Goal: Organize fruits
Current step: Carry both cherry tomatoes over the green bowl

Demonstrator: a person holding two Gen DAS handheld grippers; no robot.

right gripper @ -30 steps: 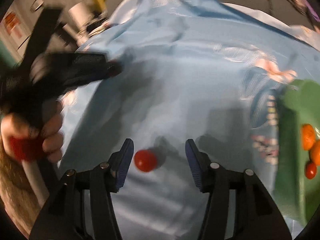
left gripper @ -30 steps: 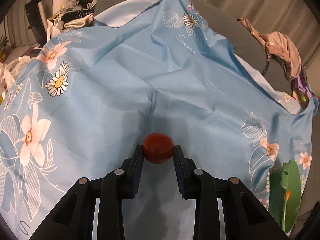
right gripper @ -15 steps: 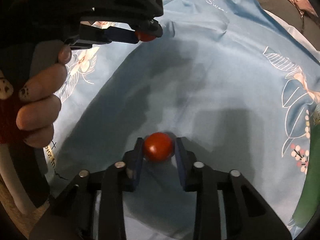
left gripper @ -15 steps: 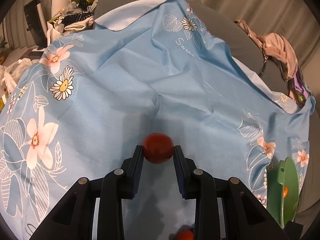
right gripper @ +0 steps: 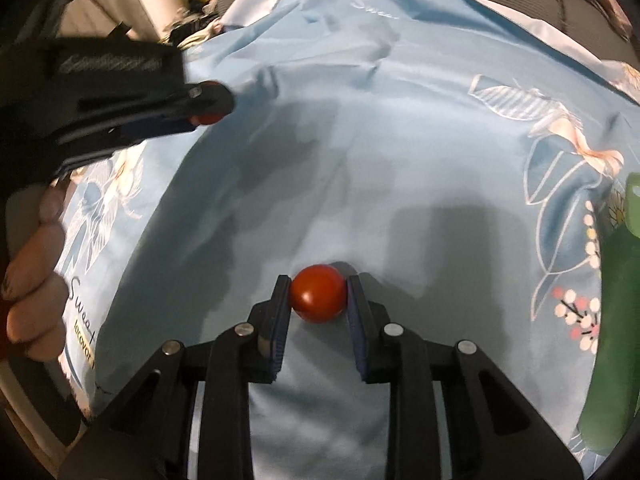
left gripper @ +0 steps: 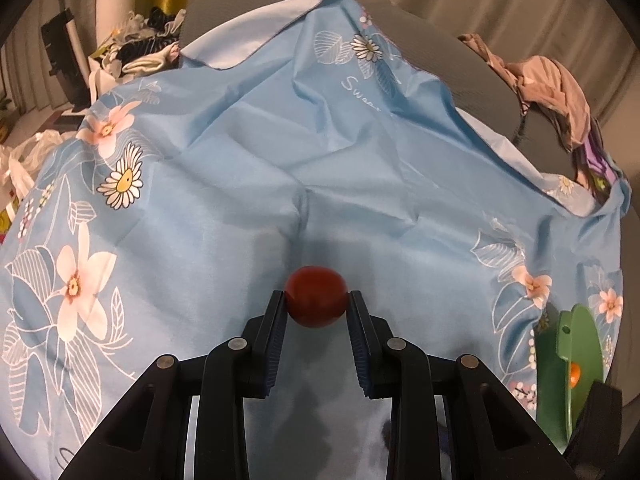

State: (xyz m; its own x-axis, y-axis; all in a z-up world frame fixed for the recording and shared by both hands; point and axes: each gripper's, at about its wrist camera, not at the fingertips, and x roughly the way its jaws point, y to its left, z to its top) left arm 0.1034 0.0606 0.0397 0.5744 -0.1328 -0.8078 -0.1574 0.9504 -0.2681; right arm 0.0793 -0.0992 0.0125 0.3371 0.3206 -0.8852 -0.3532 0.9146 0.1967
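Observation:
My left gripper (left gripper: 316, 300) is shut on a dark red cherry tomato (left gripper: 316, 297) and holds it above the blue flowered cloth (left gripper: 248, 152). My right gripper (right gripper: 318, 296) is shut on a second red cherry tomato (right gripper: 318, 298), just above the cloth (right gripper: 400, 128). In the right wrist view the left gripper (right gripper: 204, 114) shows at the upper left with its tomato (right gripper: 207, 119) between the tips. A green plate (left gripper: 572, 364) with an orange fruit (left gripper: 575, 374) on it sits at the lower right of the left wrist view; its edge (right gripper: 624, 320) is at the far right of the right wrist view.
The cloth covers a grey cushioned seat (left gripper: 440, 52). Crumpled clothing (left gripper: 556, 88) lies at the back right. A pile of bags and clutter (left gripper: 136, 56) sits at the back left. The person's hand (right gripper: 36, 276) holds the left gripper's handle.
My right gripper closed on the tomato on the cloth and has lifted it slightly. My left gripper kept its tomato and rose a little, drifting away from the right one.

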